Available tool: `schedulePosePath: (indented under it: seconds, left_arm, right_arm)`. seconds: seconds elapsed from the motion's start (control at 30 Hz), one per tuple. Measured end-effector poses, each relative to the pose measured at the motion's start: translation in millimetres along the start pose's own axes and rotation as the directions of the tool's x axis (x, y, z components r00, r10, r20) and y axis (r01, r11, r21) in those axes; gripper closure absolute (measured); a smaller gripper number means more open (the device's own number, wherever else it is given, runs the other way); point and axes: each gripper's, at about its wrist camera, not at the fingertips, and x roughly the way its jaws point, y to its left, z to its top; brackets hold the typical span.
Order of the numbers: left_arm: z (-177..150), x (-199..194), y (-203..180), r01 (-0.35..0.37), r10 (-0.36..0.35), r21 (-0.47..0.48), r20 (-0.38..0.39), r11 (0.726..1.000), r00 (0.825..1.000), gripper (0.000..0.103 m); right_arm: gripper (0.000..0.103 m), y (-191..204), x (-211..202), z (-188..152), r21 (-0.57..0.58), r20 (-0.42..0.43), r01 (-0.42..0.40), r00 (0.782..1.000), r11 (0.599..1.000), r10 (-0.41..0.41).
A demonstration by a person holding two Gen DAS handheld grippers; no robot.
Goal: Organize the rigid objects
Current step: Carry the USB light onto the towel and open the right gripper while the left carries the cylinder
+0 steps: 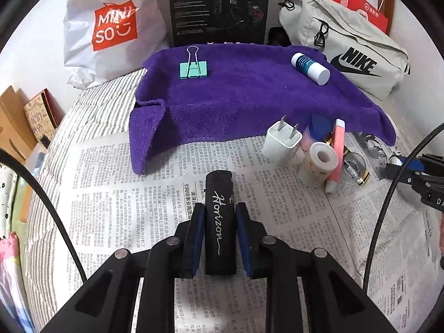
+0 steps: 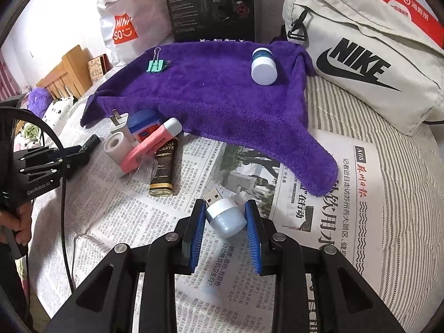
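Only the left wrist view shows the left gripper (image 1: 219, 238) clamped on a black "Horizon" lighter (image 1: 220, 222) above the newspaper (image 1: 111, 194). The right view shows the right gripper (image 2: 225, 233) pinching a USB night light (image 2: 225, 216) beside the purple towel (image 2: 222, 102).

Miniso bag (image 1: 111, 27) rear left; black box (image 1: 219, 8) centre; Nike bag (image 1: 347, 52) right; newspaper (image 1: 111, 183) underneath
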Motion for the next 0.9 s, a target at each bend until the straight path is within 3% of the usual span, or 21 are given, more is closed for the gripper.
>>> schedulePosePath:
  seconds: [0.47,0.73,0.9]
  left_arm:
    - [11,-20,16,0.078,-0.080,-0.064,-0.027,0.995,0.996,0.082]
    - [42,-31,29,0.115,-0.115,-0.090,0.001,0.989,0.993,0.082]
    - [67,-31,33,0.141,-0.139,-0.084,0.028,0.987,0.990,0.082]
  right_arm:
    - [0.074,4,-26,34,-0.015,0.037,-0.035,0.999,0.999,0.036]
    - [0.074,-6,-22,65,0.007,0.037,-0.064,0.997,0.998,0.064]
    - [0.074,-14,-13,87,0.002,0.045,-0.036,0.998,0.999,0.036]
